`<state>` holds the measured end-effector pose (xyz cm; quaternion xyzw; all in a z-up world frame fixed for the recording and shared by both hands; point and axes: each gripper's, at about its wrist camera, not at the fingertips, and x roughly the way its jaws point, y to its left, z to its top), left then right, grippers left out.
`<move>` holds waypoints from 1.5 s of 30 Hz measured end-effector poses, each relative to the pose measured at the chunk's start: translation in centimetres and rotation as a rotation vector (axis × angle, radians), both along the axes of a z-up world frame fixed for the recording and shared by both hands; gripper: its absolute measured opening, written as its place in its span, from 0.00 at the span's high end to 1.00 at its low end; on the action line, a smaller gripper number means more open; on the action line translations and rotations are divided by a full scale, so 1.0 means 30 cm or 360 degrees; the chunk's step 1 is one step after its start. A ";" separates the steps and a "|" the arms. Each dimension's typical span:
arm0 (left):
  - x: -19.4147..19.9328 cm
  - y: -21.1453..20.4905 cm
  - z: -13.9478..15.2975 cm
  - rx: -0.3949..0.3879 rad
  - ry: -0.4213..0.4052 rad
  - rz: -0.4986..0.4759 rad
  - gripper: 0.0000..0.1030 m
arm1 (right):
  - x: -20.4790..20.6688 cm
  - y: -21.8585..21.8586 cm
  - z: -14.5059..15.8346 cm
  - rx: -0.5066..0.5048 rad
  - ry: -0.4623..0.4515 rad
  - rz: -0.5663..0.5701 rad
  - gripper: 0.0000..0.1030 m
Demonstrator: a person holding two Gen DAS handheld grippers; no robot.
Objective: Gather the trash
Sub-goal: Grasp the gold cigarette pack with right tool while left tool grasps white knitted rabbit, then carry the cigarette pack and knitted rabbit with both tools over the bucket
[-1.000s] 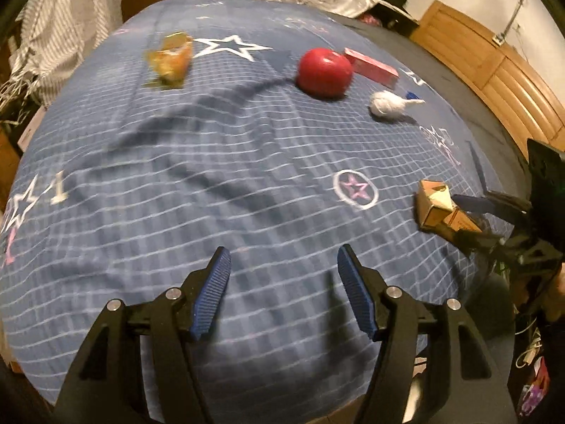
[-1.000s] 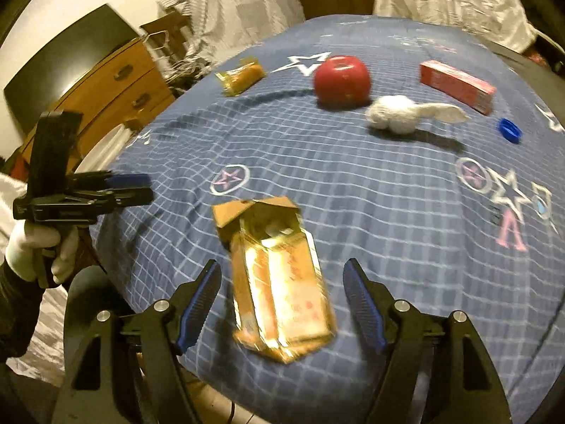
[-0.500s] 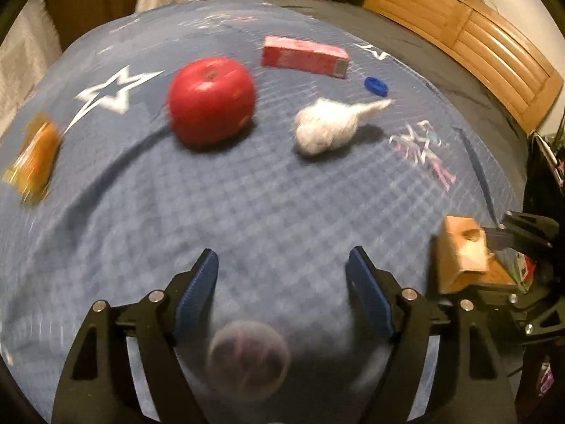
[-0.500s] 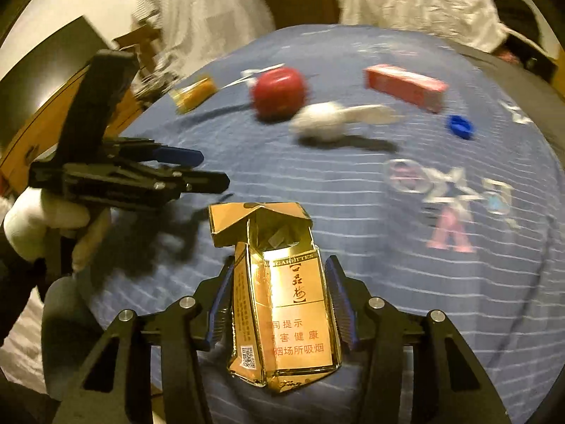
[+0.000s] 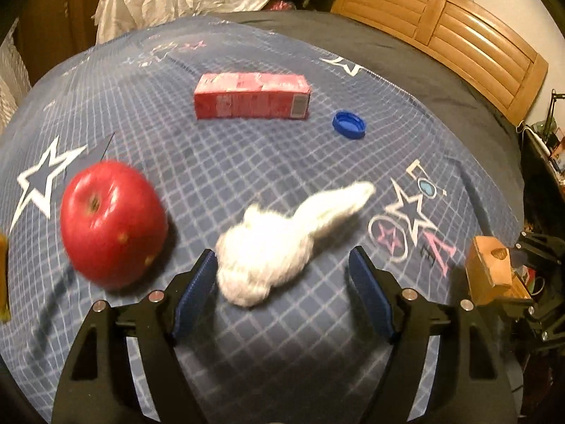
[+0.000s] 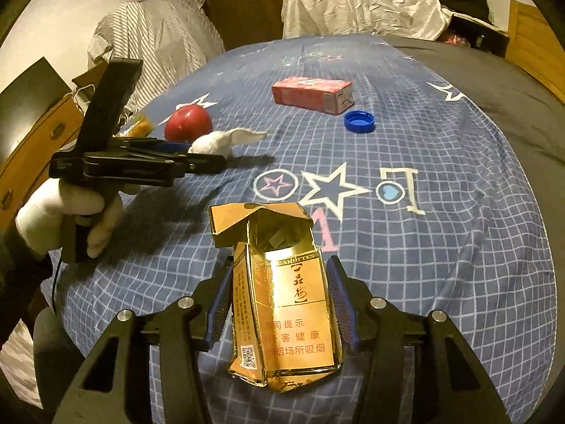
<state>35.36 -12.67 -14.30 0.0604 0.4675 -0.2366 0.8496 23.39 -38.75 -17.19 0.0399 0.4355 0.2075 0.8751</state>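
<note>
While its 2 ribbed blue pads pinch a crumpled, glossy gold cigarette pack [image 6: 282, 304] with its flip lid open, the right gripper [image 6: 279, 304] hangs above the checked quilt [image 6: 441, 265]. Further left, the left gripper [image 5: 282, 293] stands spread around a fluffy white wad [image 5: 275, 243], beside a smooth red apple [image 5: 113, 222].

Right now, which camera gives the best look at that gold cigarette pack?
The right wrist view: the gold cigarette pack fills the foreground, its flip lid open and its print readable. The left wrist view catches only its lid end at the right edge.
</note>
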 end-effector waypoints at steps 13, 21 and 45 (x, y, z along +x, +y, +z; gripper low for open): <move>0.052 -0.007 -0.034 0.0019 -0.0021 0.0117 0.57 | -0.007 0.022 -0.069 -0.0031 -0.0011 -0.0078 0.49; -0.062 0.047 0.044 -0.0086 -0.0147 0.0210 0.60 | -0.051 0.035 -0.030 -0.0009 -0.0160 -0.0191 0.50; -0.728 0.447 0.378 -0.0203 -0.0806 0.0798 0.59 | -0.323 0.443 0.389 0.0002 -0.0884 -0.0218 0.50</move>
